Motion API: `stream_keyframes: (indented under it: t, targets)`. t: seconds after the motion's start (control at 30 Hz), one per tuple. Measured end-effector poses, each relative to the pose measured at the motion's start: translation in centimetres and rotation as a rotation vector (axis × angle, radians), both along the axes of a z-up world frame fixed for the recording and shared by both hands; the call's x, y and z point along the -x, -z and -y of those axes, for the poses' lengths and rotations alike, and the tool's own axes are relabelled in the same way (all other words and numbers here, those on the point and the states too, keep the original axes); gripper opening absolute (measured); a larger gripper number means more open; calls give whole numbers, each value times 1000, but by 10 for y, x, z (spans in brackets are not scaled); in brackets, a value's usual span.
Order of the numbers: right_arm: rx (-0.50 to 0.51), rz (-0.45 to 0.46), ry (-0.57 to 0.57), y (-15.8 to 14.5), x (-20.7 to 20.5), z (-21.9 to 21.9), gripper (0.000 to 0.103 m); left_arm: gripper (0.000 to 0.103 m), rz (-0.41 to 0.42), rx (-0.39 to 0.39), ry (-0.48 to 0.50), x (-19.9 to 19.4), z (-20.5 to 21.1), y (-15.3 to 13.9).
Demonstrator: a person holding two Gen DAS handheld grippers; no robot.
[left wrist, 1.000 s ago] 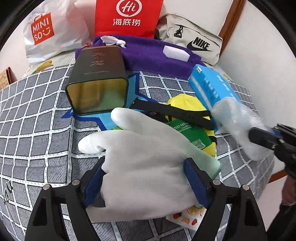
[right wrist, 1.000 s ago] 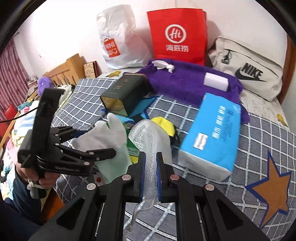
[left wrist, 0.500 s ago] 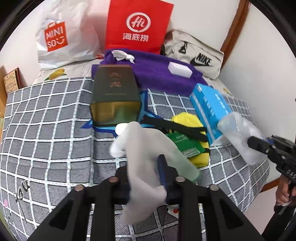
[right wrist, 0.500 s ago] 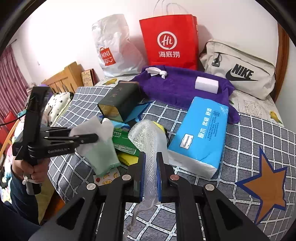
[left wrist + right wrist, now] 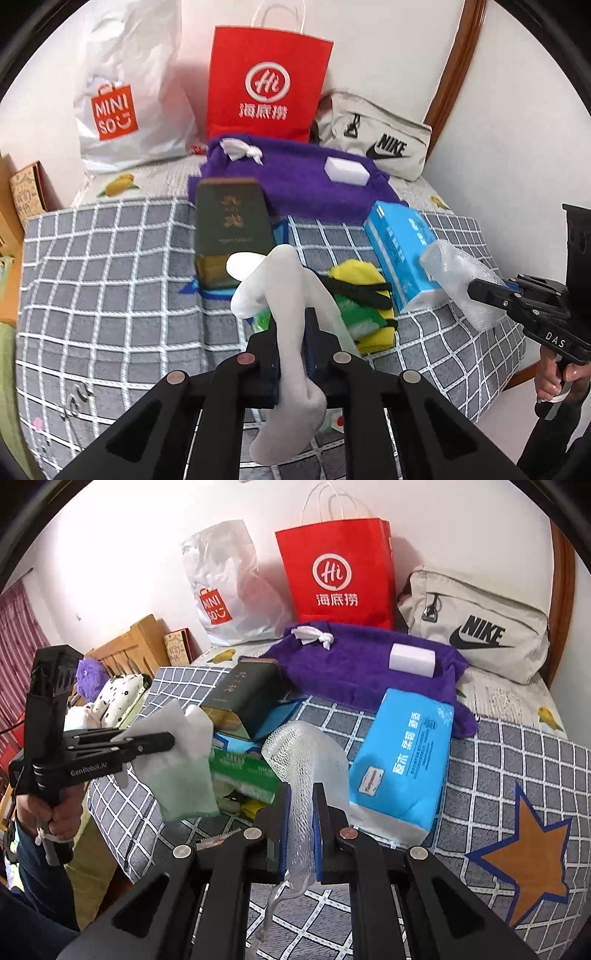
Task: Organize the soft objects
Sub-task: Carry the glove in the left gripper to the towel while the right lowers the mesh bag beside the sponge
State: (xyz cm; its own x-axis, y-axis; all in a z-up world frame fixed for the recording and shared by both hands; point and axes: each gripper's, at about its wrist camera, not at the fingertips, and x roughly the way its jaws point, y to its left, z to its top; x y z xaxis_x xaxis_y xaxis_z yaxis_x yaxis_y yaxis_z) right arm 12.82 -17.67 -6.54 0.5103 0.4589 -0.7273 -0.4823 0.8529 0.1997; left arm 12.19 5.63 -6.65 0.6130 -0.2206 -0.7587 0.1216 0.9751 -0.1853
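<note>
My left gripper (image 5: 291, 332) is shut on a white glove (image 5: 284, 291) and holds it above the checked blanket; the glove also shows in the right wrist view (image 5: 177, 753). My right gripper (image 5: 301, 812) is shut on a white mesh pouch (image 5: 306, 753), held above the blanket beside the blue tissue pack (image 5: 402, 760); the pouch also shows in the left wrist view (image 5: 461, 280). A purple towel (image 5: 295, 181) lies at the back with a white sponge block (image 5: 345, 170) and a knotted white cloth (image 5: 242, 149) on it.
A dark green tin (image 5: 229, 225), a yellow item with black straps (image 5: 360, 280) and a green packet (image 5: 243, 771) lie mid-blanket. A red bag (image 5: 264, 85), a Miniso bag (image 5: 125, 107) and a Nike bag (image 5: 376, 136) stand against the wall. The bed edge is right.
My left gripper closed on the glove, lifted it off the blanket and drew back. My right gripper kept its grip on the mesh pouch and also drew back a little.
</note>
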Motion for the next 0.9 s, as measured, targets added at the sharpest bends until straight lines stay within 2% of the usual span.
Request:
stream_keyframes:
  t: [0.1,0.43,0.9]
  targets:
    - [-11,8,3,-5,-2,2,11,10,3,8,-27,-4,-10,-5]
    - [-1,35,52,-17,-23,9,11,10,38,26,-15,-21,-7,-24]
    - [11,59,121,-30,-79,21,11,10,58,32,-26,-71,-10,-45]
